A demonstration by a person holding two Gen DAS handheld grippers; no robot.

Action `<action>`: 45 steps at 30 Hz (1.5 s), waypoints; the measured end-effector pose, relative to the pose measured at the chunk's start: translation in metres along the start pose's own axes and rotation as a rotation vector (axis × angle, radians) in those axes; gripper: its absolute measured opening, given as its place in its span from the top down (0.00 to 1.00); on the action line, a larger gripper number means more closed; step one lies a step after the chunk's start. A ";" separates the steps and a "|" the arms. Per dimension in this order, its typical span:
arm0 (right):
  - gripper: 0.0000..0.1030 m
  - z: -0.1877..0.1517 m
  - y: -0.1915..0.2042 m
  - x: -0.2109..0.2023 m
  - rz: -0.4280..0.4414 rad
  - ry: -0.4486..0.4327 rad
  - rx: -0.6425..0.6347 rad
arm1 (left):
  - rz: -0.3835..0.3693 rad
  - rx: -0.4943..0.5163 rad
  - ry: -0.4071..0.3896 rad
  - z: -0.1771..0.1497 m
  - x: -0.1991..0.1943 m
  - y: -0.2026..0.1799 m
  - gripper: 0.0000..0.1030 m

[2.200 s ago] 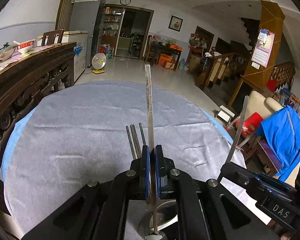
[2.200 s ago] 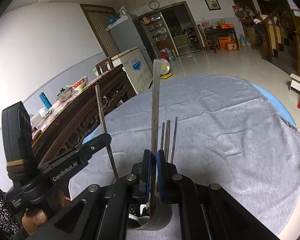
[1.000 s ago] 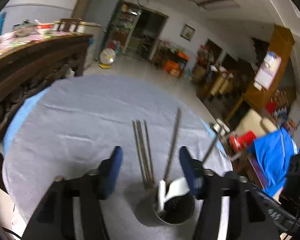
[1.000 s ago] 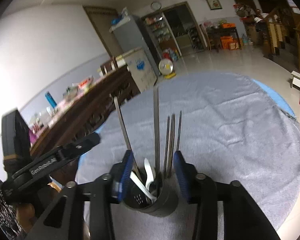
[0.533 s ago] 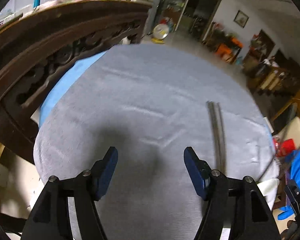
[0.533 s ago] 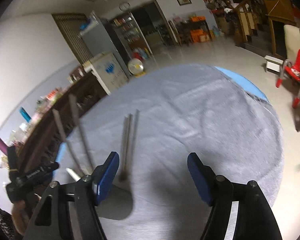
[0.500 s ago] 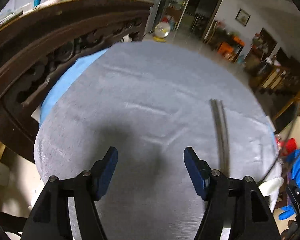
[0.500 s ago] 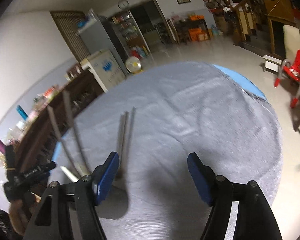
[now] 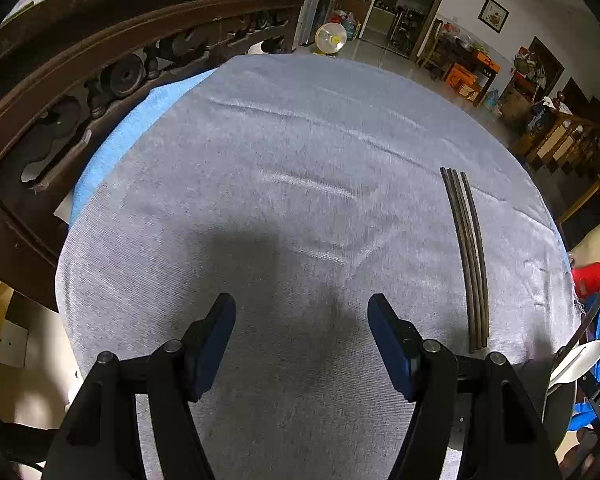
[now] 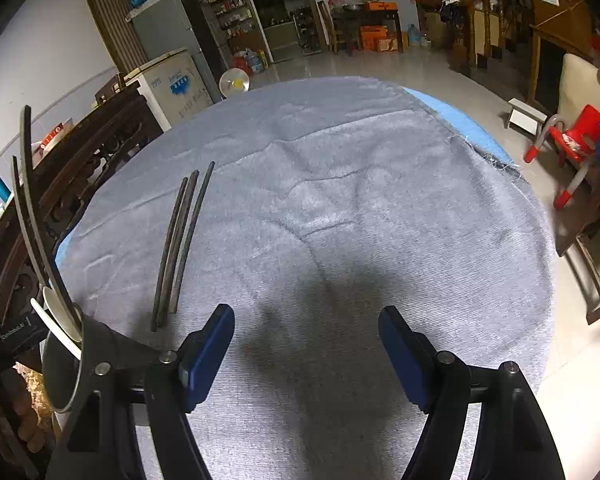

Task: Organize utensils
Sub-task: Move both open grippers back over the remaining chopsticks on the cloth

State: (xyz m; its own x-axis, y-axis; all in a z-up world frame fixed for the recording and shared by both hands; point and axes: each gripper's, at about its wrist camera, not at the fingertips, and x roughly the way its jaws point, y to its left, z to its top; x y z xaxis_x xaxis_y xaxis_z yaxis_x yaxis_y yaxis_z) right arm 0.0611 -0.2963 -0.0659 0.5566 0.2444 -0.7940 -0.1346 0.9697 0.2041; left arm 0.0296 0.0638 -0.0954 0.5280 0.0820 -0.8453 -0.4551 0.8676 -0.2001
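- Change: both tools were clamped on one chopstick each over the metal holder; each stick now stands in it and both tools have swung down over bare cloth. Two sticks stowed; judged part-done.
- Left gripper: jaws wide, nothing between them.
- Right gripper: jaws wide after just opening, nothing between them.
- Loose chopsticks: four counted in the left view, one tight bundle flat on the tabletop, at 10 o'clock of the right gripper, 2 o'clock of the left.
- Stowed sticks: two upright in the holder, at 9 o'clock in the right view.
- White spoons: at least two; exact count unclear.
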 end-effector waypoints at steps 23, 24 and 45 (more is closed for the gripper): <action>0.24 0.028 0.005 0.002 -0.007 -0.014 -0.002 | -0.035 0.041 -0.075 -0.015 -0.022 -0.010 0.33; 0.24 0.029 0.005 0.001 -0.007 -0.014 0.000 | -0.036 0.038 -0.077 -0.015 -0.023 -0.009 0.33; 0.24 0.085 -0.013 0.042 -0.049 0.102 -0.062 | -0.011 0.019 -0.042 0.000 -0.005 0.006 0.33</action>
State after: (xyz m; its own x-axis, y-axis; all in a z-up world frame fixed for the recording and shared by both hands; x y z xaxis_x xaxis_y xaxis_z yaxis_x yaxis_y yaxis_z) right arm 0.1562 -0.2997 -0.0527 0.4779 0.1931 -0.8569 -0.1618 0.9782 0.1303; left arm 0.0244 0.0685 -0.0922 0.5627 0.0930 -0.8214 -0.4357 0.8778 -0.1991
